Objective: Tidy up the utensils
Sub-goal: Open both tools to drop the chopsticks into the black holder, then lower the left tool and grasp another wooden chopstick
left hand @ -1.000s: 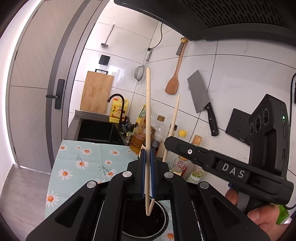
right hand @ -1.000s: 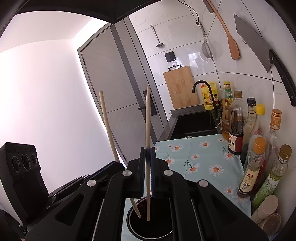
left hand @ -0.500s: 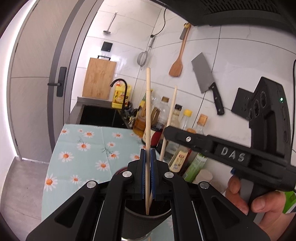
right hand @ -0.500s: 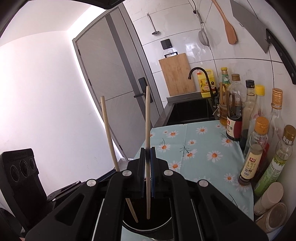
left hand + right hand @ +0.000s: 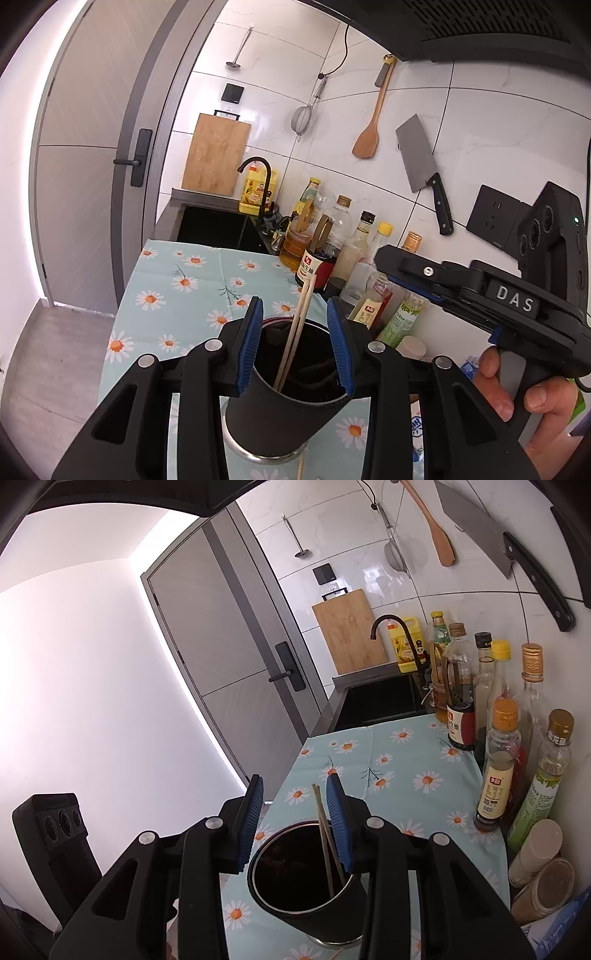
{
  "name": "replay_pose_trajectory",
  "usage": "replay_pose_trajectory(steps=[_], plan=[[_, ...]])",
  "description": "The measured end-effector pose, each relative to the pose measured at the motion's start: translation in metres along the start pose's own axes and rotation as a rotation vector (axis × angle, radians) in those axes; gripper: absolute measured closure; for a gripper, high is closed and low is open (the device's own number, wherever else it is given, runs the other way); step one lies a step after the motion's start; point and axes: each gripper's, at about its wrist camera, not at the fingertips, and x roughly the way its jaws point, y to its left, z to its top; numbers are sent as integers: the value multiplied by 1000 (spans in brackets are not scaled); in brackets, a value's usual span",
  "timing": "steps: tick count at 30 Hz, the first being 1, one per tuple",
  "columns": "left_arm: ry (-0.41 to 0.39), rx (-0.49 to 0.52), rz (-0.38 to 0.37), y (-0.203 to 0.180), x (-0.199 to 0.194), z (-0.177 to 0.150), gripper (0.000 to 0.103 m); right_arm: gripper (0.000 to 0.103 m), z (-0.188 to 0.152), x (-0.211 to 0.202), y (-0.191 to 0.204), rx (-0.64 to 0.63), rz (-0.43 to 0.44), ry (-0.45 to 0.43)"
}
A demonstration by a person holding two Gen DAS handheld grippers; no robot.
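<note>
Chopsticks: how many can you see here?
3. Two chopsticks lean together inside the black holder cup; a third chopstick lies on the tablecloth by its base. More may be hidden.

Two pale wooden chopsticks (image 5: 295,332) are seen standing together in a dark round cup (image 5: 280,417) with a metal base, set on the daisy-print cloth. Their tops are tilted toward one o'clock past the rim in the left view, toward eleven o'clock in the right view.
</note>
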Motion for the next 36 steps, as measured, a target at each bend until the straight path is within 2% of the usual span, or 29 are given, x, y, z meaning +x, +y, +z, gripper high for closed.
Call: replay_pose_trajectory(steps=[10, 16, 21, 25, 36], plan=[[33, -16, -32, -2, -31, -8, 69, 64, -7, -40, 6, -6, -8, -21], [90, -35, -27, 1, -42, -25, 69, 64, -15, -60, 9, -9, -4, -18], [166, -55, -17, 4, -44, -48, 69, 64, -26, -67, 9, -7, -3, 2], [233, -76, -45, 5, -46, -66, 69, 64, -41, -68, 9, 4, -4, 45], [416, 47, 33, -2, -58, -120, 69, 64, -108, -69, -1, 13, -31, 211]])
